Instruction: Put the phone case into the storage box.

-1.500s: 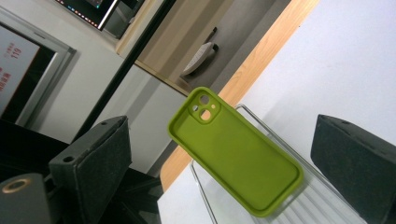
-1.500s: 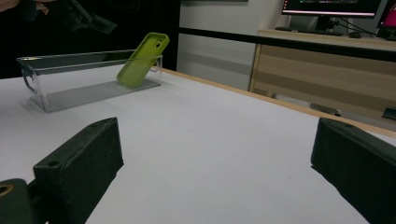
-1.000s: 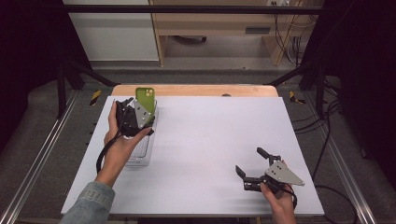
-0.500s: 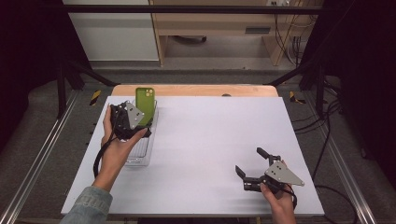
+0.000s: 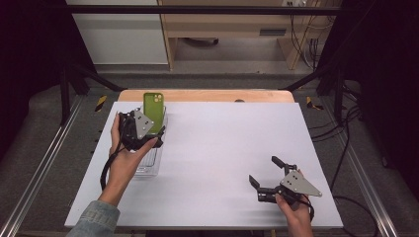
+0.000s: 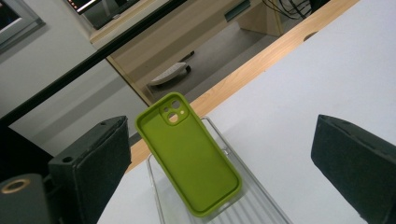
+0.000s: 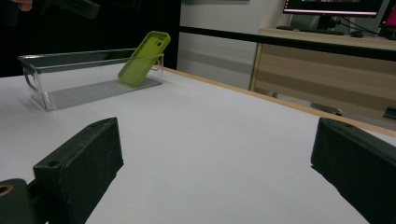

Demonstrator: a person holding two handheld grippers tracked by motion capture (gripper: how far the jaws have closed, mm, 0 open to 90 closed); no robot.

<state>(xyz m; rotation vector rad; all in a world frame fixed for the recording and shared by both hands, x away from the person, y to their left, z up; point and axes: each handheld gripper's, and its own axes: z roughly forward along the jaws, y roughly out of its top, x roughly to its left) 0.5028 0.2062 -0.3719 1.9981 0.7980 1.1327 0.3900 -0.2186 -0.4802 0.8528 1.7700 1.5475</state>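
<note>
Jaws of the left gripper [image 5: 159, 129] are standing wide apart and holding nothing, with the green phone case [image 6: 189, 155] sitting between and just beyond them, leaning on end against the far wall of the clear bin [image 6: 263, 204]. To take it cleanly, the jaws should be coming in square to the case's long edges and closing above the bin rim. The right gripper [image 5: 263, 177] is resting on the worktop [image 5: 227, 148], well apart, its jaws gaping and holding nothing. Count: one case, one bin, two grippers.
</note>
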